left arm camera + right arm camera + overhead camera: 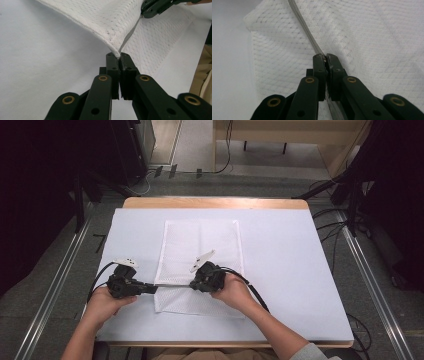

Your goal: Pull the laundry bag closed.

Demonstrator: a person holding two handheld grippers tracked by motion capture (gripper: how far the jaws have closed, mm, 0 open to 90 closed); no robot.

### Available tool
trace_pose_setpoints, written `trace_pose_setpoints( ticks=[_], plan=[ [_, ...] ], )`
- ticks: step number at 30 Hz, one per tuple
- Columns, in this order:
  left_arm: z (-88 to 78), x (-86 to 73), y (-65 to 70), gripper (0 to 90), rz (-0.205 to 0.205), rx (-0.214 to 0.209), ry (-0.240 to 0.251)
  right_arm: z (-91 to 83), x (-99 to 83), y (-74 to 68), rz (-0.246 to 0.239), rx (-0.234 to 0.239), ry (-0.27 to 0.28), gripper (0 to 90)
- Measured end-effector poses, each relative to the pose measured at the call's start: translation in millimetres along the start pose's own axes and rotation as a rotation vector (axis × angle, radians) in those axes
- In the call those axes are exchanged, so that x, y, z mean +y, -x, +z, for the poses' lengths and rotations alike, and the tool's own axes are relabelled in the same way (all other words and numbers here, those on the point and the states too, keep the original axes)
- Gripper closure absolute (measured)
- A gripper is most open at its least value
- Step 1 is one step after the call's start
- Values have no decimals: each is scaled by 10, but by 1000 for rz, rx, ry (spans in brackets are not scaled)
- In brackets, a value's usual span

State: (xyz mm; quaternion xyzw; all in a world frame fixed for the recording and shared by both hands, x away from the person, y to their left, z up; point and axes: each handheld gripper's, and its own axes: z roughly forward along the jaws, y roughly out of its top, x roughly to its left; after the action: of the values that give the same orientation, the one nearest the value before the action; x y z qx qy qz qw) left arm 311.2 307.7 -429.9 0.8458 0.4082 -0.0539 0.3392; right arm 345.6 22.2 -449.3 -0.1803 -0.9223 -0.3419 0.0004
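A white mesh bag (200, 265) lies flat at the centre of a pale table (280, 270), its near edge lifted off the surface. The left gripper (119, 55), at 9 o'clock of that edge, is clamped on the bag's corner. The right gripper (325, 58), at 3 o'clock from the left one, is closed on the grey zipper (304, 27), pulled taut between the two.
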Motion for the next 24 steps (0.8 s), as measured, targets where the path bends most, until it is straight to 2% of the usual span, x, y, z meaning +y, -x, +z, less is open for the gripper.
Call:
trace_pose_setpoints(
  ticks=[10,24],
  plan=[
    [10,-3,2,879,-3,-2,-6,-53,-81,-3,-1,-7,2,885],
    [1,-11,-10,879,-2,5,-7,-141,-227,71,34,-17,-4,885]
  ],
)
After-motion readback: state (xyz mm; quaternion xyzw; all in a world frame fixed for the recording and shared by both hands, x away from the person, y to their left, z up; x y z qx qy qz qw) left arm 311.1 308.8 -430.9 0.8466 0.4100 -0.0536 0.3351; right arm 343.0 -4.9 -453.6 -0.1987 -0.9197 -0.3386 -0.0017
